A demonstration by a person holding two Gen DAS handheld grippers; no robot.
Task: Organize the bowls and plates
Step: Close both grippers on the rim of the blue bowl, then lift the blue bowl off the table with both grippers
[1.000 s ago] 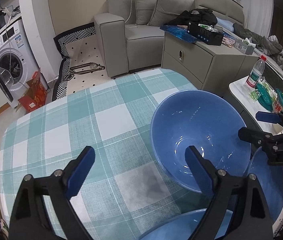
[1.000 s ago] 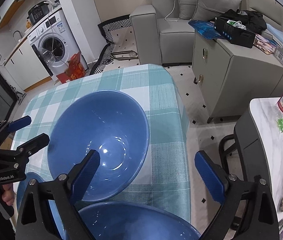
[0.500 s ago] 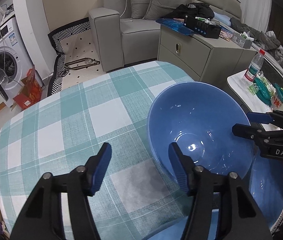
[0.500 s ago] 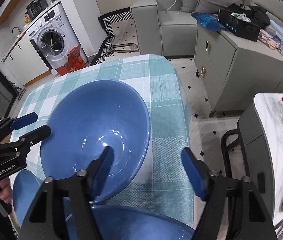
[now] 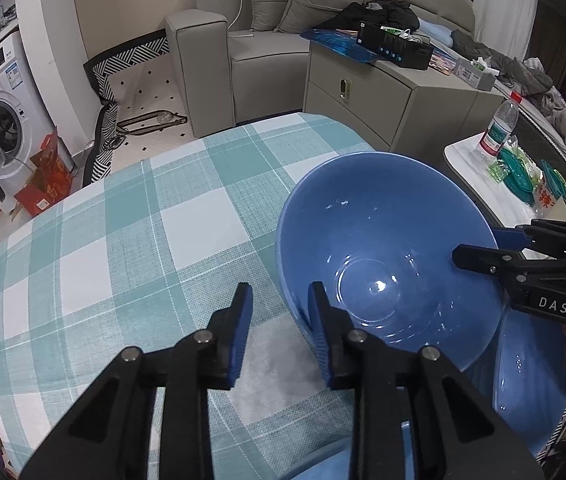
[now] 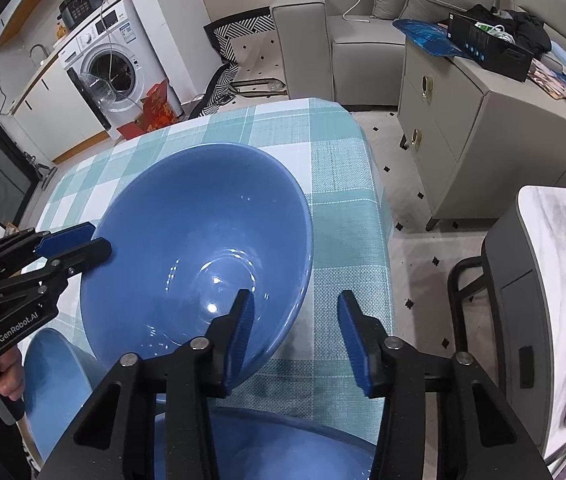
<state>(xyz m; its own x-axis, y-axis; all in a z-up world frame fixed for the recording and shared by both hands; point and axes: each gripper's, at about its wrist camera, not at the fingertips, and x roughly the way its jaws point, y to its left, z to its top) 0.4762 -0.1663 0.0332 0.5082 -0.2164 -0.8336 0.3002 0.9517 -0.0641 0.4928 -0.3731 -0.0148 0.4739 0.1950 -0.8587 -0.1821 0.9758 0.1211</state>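
A large blue bowl point(image 5: 383, 248) sits tilted on the teal checked tablecloth point(image 5: 123, 240); it also shows in the right wrist view point(image 6: 199, 248). My left gripper point(image 5: 279, 320) straddles the bowl's near-left rim, one finger inside and one outside, with a gap still between pads and rim. My right gripper point(image 6: 295, 328) straddles the opposite rim the same way, jaws wider. Each gripper shows in the other's view, the right one point(image 5: 523, 256) and the left one point(image 6: 43, 256). More blue dishes lie beneath: one point(image 5: 531, 368) and another point(image 6: 55, 376).
The table's right edge point(image 6: 379, 216) drops to the floor. A grey cabinet point(image 6: 475, 112), a sofa point(image 5: 243, 32) and a washing machine point(image 6: 107, 68) stand beyond. A side table point(image 5: 495, 176) with a bottle and a dark chair point(image 6: 499, 280) are at the right.
Both grippers have narrowed steadily from wide open and moved in over the bowl's rim on opposite sides. The bowl has stayed in about the same place.
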